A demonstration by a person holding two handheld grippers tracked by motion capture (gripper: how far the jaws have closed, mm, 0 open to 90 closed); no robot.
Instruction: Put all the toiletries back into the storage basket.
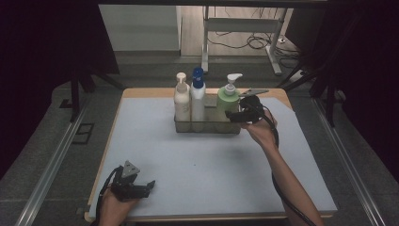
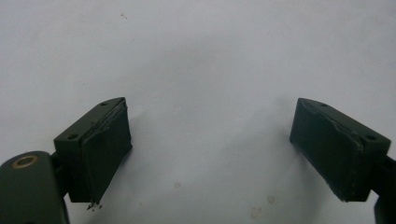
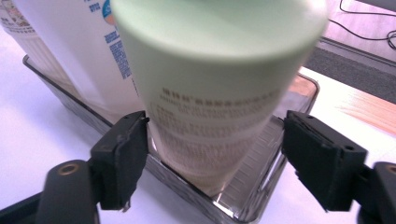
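A pale green pump bottle (image 1: 227,99) stands at the right end of a clear tray (image 1: 207,128) at the back of the mat. My right gripper (image 1: 234,115) reaches in from the right, level with the bottle's lower body. In the right gripper view the green bottle (image 3: 219,84) sits between the jaws of the right gripper (image 3: 215,154). One pad is against its side, while a thin gap shows at the other pad. My left gripper (image 1: 148,184) rests open on the mat near the front left corner. The left gripper (image 2: 210,144) has nothing between its jaws.
A white bottle with a blue cap (image 1: 198,94) and a cream pump bottle (image 1: 181,99) share the tray to the left of the green one. The tray's rim (image 3: 261,200) lies just under the right jaws. The pale mat (image 1: 207,165) covers the wooden table.
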